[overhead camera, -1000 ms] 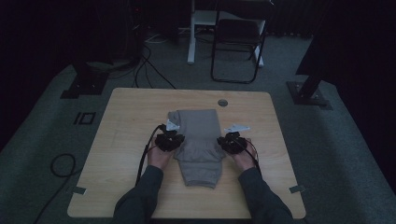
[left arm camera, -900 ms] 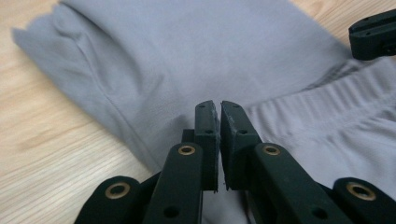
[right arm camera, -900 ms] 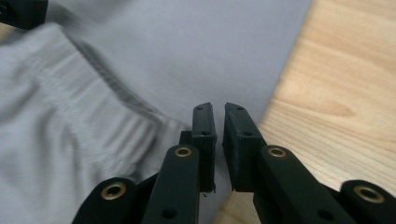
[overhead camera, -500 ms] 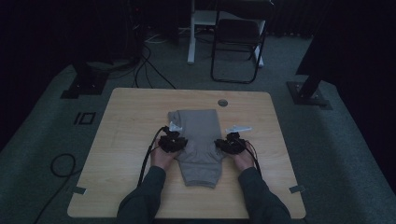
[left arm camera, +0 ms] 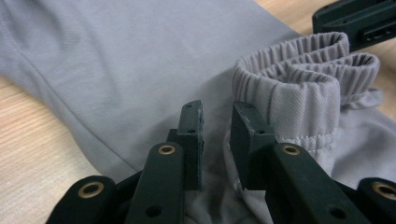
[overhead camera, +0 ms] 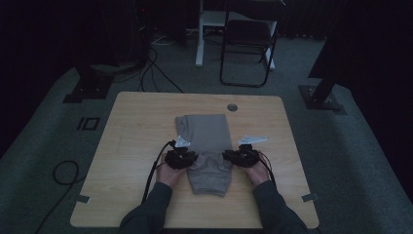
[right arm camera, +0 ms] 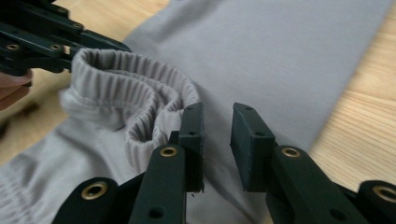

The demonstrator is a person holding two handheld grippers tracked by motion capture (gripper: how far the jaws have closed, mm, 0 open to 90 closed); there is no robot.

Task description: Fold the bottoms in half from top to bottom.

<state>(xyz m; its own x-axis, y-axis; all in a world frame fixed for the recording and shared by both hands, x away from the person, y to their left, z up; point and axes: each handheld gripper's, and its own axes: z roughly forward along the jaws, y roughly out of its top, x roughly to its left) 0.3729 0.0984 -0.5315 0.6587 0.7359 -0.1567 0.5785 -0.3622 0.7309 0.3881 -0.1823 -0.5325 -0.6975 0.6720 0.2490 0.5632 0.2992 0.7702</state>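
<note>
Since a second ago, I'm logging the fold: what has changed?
Both the left gripper and right gripper have just been opening their jaws, letting go of the elastic waistband. The grey trousers stay folded on the table.

A pale wooden table (overhead camera: 131, 146) stood on grey carpet, with a small round grommet (overhead camera: 232, 107) near its far edge. Beyond it a black folding chair (overhead camera: 246, 51) sat beside a white desk leg (overhead camera: 199, 36). Dark cables (overhead camera: 156, 73) trailed across the floor, and a looped cable (overhead camera: 63, 171) lay left of the table.
</note>
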